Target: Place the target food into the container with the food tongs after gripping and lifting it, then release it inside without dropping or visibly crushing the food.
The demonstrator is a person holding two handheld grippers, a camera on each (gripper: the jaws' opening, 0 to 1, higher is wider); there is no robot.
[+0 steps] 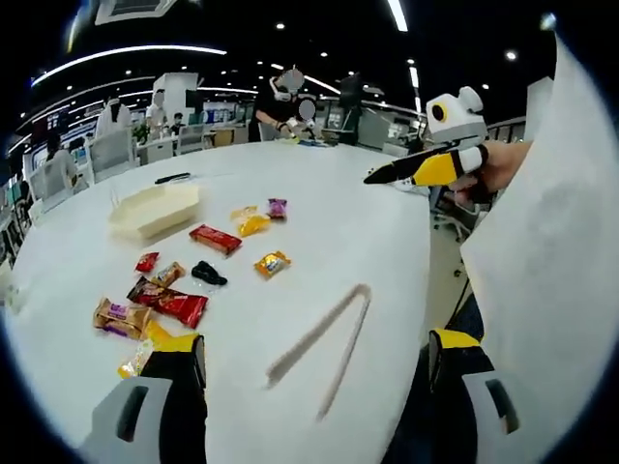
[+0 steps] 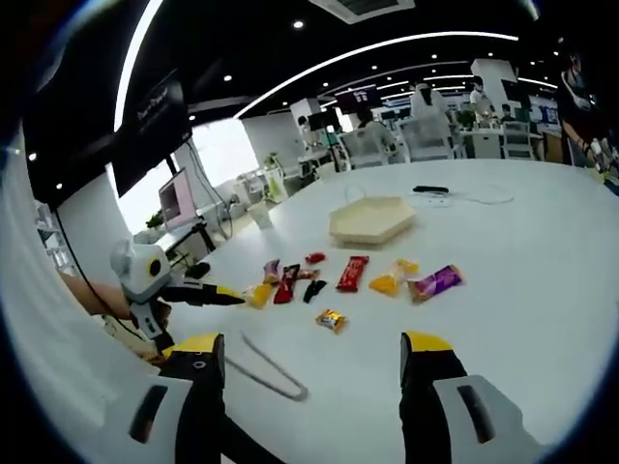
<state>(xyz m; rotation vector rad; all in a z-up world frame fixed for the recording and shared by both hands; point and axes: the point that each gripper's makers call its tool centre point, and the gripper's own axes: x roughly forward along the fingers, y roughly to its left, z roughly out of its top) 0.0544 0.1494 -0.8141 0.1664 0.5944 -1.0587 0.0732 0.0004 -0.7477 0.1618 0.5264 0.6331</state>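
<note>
Left gripper view: my left gripper (image 1: 314,372) hangs over the near edge of the white tabletop (image 1: 358,213), jaws spread, holding nothing. Far left sits the tray (image 1: 155,210), a shallow cream container. Near left of it, a cluster of snacks (image 1: 155,302) in wrappers; further right a red bar (image 1: 215,239), a black piece (image 1: 208,275) and a yellow candy (image 1: 272,263). The tongs (image 1: 324,350) lie flat on the tabletop just beyond my jaws, untouched. At far right my right gripper (image 1: 430,169) is up off the tabletop, in a hand (image 1: 503,169).

Right gripper view: right gripper (image 2: 309,372) jaws spread, empty; tongs (image 2: 266,369) lie near left, tray (image 2: 372,220) far centre.
</note>
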